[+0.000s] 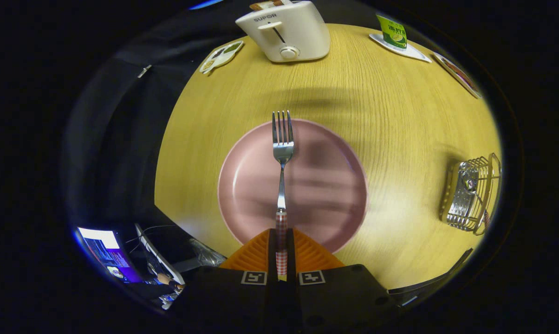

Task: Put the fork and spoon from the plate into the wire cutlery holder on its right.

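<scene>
Your gripper is clamped on the fork: both fingers press the checked handle from either side, near its end, and the handle runs back between them. The fork points straight ahead along the fingers, level with them, tines at the far end and in sharp focus. Below it the plate looks soft and smeared, so the fork appears to be held clear above the plate, not resting on it; the tines reach just past the plate's far rim.

You are holding the gripper looking steeply down at the table, centred over the near edge of the plate, with no visible roll to either side.

The wire cutlery holder stands on the table to the right of the plate, well apart from it and off to the right of your fingers. Something shiny sits inside it, with a bit of checked pattern at its near end; you cannot tell for certain from here whether that is the spoon.

At the far side of the table stands a white toaster, with a small tray to its left and a green carton on a white dish to its right.
</scene>
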Demonstrator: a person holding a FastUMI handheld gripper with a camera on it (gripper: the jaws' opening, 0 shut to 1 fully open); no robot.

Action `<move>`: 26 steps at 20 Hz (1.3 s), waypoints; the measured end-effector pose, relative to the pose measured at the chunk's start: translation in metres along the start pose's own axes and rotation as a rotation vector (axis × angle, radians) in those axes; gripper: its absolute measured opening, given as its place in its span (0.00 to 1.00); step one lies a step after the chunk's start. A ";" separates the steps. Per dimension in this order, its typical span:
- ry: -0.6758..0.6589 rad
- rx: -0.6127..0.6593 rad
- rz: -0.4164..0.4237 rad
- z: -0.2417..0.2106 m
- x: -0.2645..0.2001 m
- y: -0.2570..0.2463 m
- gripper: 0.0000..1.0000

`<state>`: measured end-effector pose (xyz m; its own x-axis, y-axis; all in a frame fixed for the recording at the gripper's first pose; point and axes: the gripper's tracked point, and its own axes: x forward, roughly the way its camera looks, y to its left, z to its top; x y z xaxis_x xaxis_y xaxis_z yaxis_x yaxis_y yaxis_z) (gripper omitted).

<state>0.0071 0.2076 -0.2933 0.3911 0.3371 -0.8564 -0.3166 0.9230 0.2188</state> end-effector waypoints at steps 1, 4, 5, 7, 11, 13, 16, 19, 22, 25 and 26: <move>-0.008 -0.024 0.002 0.001 -0.014 -0.002 0.10; -0.042 -0.073 0.010 0.003 -0.054 -0.008 0.10; -0.051 -0.078 0.017 0.002 -0.067 -0.010 0.10; -0.054 -0.078 0.010 0.000 -0.092 -0.024 0.10; 0.028 -0.018 -0.004 -0.017 -0.134 -0.060 0.10; 0.060 -0.020 -0.055 -0.020 -0.156 -0.090 0.10; 0.109 -0.012 -0.110 -0.026 -0.187 -0.124 0.10; 0.177 0.015 -0.114 -0.031 -0.212 -0.147 0.10; 0.261 -0.008 -0.149 -0.034 -0.223 -0.172 0.10; 0.385 -0.075 -0.184 -0.040 -0.225 -0.193 0.10; 0.423 -0.090 -0.186 -0.039 -0.227 -0.197 0.10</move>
<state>-0.0526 -0.0579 -0.1605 0.0680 0.0451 -0.9967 -0.3558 0.9344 0.0180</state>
